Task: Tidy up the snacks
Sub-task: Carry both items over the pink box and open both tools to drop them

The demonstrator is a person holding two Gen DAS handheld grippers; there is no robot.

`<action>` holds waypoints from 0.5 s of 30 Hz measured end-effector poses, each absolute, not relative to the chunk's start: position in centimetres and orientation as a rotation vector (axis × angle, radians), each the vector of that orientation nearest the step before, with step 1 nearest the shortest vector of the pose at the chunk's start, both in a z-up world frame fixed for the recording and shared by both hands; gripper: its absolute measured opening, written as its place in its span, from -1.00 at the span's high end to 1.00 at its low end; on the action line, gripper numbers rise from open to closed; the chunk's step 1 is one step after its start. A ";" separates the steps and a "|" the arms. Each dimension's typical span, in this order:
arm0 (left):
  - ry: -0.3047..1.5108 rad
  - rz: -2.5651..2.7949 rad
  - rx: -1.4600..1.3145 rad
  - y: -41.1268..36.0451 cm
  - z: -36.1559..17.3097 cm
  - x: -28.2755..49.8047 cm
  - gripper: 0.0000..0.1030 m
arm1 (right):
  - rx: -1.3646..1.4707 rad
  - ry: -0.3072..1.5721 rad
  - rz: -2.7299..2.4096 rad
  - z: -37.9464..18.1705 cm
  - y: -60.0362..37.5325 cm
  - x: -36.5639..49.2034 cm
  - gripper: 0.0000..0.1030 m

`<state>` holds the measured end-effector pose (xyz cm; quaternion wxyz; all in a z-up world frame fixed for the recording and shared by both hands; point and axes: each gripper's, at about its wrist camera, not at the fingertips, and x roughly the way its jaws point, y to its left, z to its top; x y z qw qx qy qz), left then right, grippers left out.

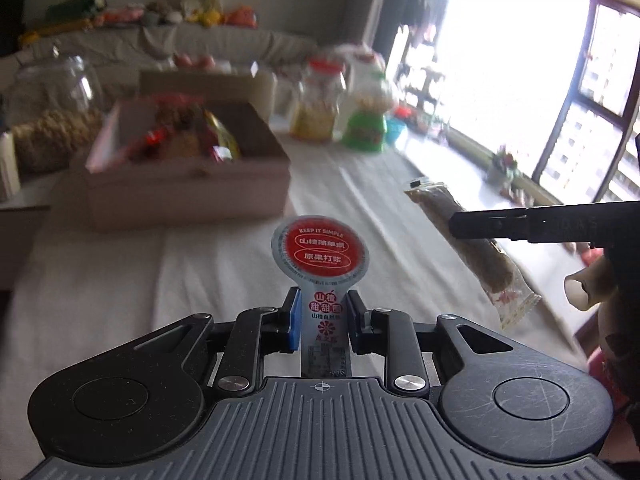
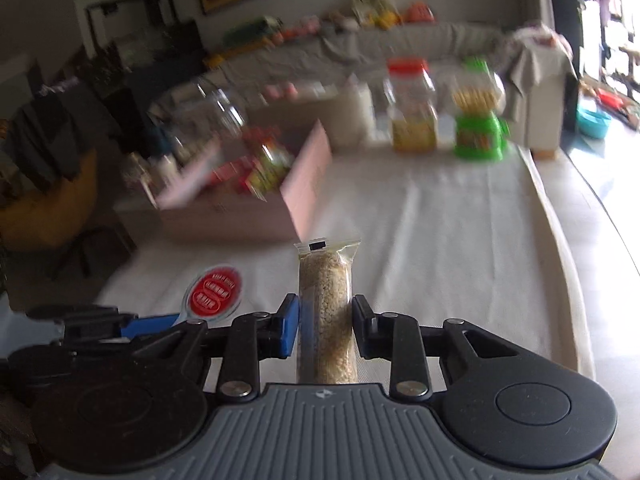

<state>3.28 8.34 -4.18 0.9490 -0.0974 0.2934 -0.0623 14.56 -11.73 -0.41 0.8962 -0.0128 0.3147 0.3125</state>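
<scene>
White tablecloth, left tongs clamping hawthorn lollipop, right tongs pinching grain bar, blurry box.

The cardboard box and the packets inside it are blurred, so no label reads. The red-lidded jar and green-based jar smear sideways. The grain bar's lower end disappears behind the right claw's body.

Window glare blown out; background motion-blurred; fisheye bending at edges.
</scene>
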 end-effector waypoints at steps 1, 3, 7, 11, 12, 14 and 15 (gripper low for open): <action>0.560 -0.116 -0.207 9.1 -3.0 2.9 0.47 | -0.035 0.618 0.658 1.0 -11.4 14.5 0.45; 0.481 -0.088 -0.198 10.6 -0.3 2.6 0.47 | -0.064 0.543 0.670 4.0 -10.3 14.4 0.45; 0.365 -0.019 -0.134 13.3 4.7 4.2 0.47 | -0.136 0.396 0.672 8.8 -7.5 14.9 0.45; 0.384 -0.010 -0.215 16.6 6.9 9.1 0.47 | -0.157 0.380 0.686 11.1 -4.3 17.0 0.45; 0.395 -0.010 -0.242 17.4 7.0 10.5 0.47 | -0.166 0.383 0.683 11.2 -3.5 17.5 0.45; 0.425 -0.003 -0.247 18.6 6.7 13.6 0.47 | -0.184 0.399 0.680 11.1 -2.2 18.5 0.45; 0.437 0.010 -0.237 19.1 6.2 15.0 0.47 | -0.193 0.414 0.681 10.8 -1.5 19.1 0.45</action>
